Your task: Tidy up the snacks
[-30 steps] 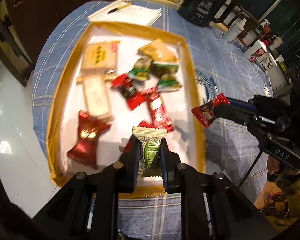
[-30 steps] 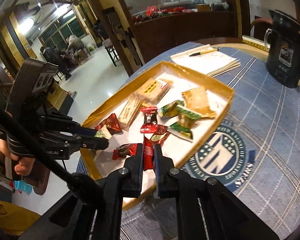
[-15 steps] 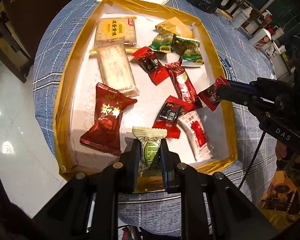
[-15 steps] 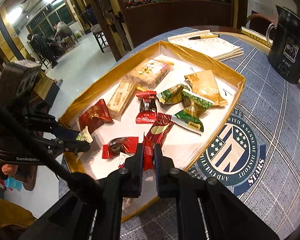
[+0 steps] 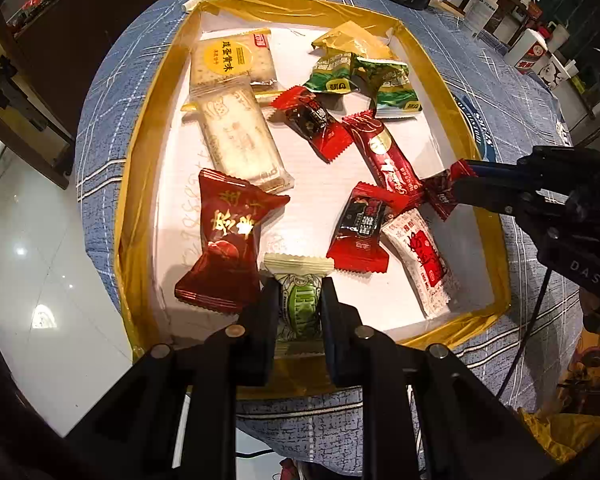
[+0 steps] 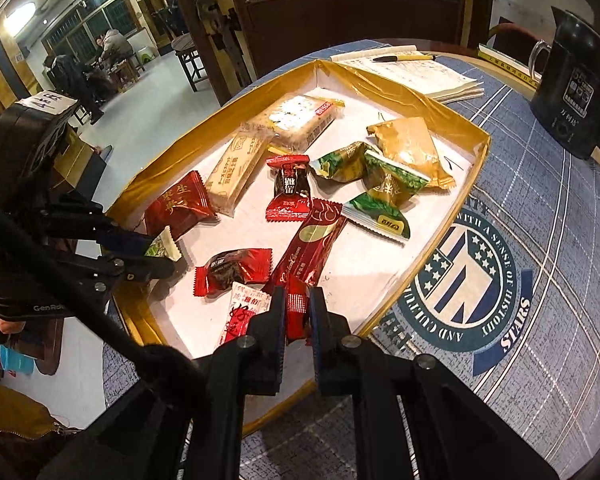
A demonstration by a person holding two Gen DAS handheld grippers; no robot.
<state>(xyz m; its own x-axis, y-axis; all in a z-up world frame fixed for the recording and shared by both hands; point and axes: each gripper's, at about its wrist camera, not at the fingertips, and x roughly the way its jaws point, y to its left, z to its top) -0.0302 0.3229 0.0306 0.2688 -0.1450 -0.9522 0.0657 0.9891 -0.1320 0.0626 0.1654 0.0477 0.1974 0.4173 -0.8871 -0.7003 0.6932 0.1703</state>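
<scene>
The left tool [image 5: 299,300] is clenched on a green-and-cream candy [image 5: 298,294] over the near edge of the gold-rimmed tray [image 5: 140,184]. The right tool [image 6: 298,312] grips a small red packet [image 6: 297,310] above the tray's right side, beside a long red bar [image 6: 310,248]. The tray sits on the blue-clothed desk [image 6: 540,320].

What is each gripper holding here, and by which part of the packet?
The left gripper pinches the green-and-cream candy across its body. The right gripper clamps the small red packet at one crimped end, above the gold-edged tray.
</scene>
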